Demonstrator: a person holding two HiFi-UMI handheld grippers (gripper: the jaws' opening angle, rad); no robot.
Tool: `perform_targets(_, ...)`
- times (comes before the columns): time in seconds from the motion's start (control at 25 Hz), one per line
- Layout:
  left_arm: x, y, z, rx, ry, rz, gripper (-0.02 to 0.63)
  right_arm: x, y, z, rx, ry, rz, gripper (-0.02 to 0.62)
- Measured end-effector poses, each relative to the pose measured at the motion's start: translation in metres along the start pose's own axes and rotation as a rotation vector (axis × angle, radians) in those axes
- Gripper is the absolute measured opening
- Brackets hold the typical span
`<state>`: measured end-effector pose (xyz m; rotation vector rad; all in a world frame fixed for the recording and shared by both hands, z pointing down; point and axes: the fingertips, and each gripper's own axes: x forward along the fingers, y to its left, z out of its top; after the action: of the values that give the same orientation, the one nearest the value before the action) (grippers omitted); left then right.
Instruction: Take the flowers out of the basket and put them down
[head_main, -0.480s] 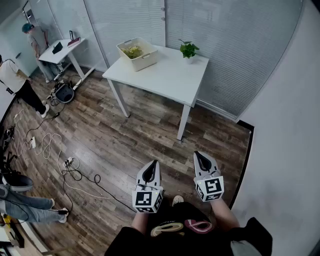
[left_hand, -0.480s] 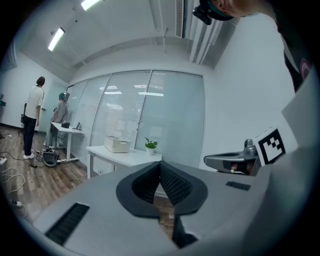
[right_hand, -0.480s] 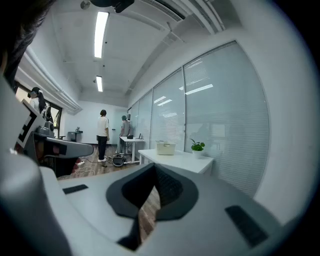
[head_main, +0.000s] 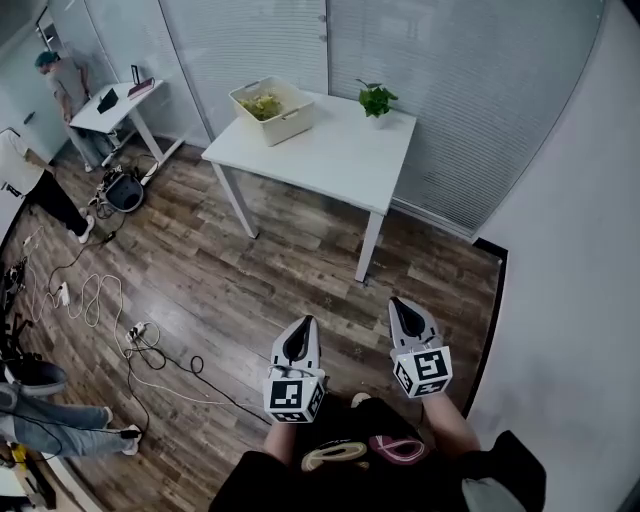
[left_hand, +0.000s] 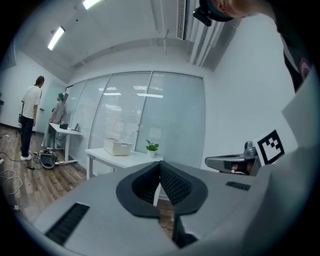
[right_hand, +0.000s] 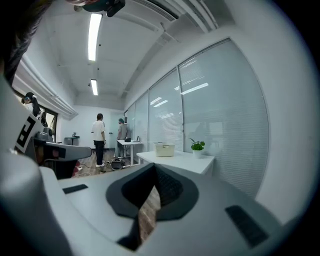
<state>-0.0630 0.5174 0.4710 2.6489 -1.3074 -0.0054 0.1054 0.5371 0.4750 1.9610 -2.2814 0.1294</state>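
I find the left gripper (head_main: 302, 330) and right gripper (head_main: 402, 312) fingers together and empty; the flowers (head_main: 263, 103) in the basket (head_main: 290, 122) at 11 o'clock look light and crushable, best gripped by the stems.

Way ahead: open wood floor (head_main: 300, 270) up to the table (head_main: 335, 160).
Table top: bare in the middle and front.
On it: basket (head_main: 273, 110) at the far left corner, small plant (head_main: 377, 99) well apart from it.
Left: cables (head_main: 95, 290) on the floor.
Right: white wall (head_main: 570, 250) close by.
Behind table: glass wall (head_main: 450, 90).
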Motion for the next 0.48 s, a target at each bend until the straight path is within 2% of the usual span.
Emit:
perform_targets(0.2,0.005,0.029,0.000,-0.010,0.005,0.002,0.017,0.024,0.013,0.003,0.023,-0.014,-0.003,0.011)
perform_targets(0.48,0.006,0.067,0.009,0.031,0.000,-0.007,0.017,0.050,0.047,0.004,0.028,-0.022,0.009,0.009)
